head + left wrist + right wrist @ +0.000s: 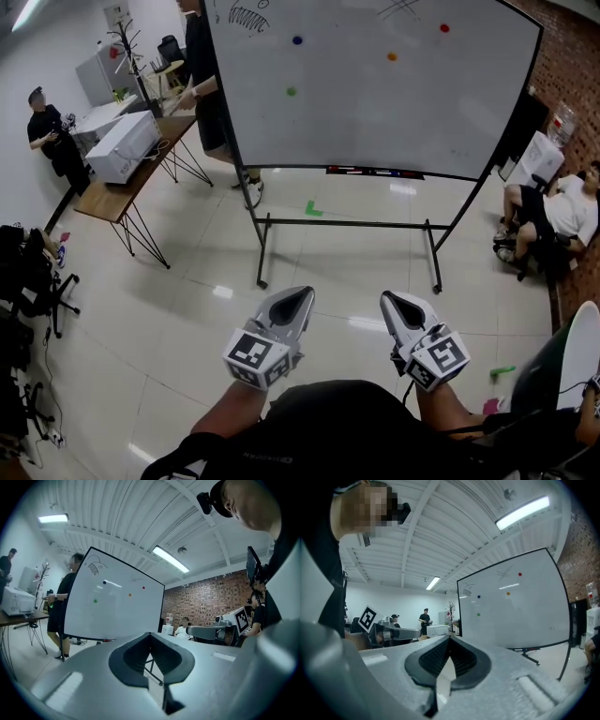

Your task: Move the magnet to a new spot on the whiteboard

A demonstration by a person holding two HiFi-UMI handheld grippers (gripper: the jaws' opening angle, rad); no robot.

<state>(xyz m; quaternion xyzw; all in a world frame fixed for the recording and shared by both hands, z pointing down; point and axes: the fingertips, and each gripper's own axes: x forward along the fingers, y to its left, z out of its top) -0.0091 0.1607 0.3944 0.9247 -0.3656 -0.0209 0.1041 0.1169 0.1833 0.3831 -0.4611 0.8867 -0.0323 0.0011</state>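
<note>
Fingers (129, 656) of left gripper (304, 293) and right gripper (387, 298) closed, empty — magnets (291, 91) well apart, on whiteboard (375, 122).

Ahead-left of my left gripper (298, 298): wooden table (111, 199) bearing a white box (124, 147). Ahead-right of my right gripper (394, 302): seated person (562, 211), brick wall (572, 66).

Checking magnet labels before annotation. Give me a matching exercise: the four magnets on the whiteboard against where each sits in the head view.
On the whiteboard:

Things
1. blue magnet
2. red magnet
3. orange magnet
4. green magnet

Places
A. lowest of the four, left part
B. farthest right, highest
C. between two others, sideways, a little lower than both
D. left part, almost straight above another magnet

Pairs: 1-D, 2-B, 3-C, 4-A
</note>
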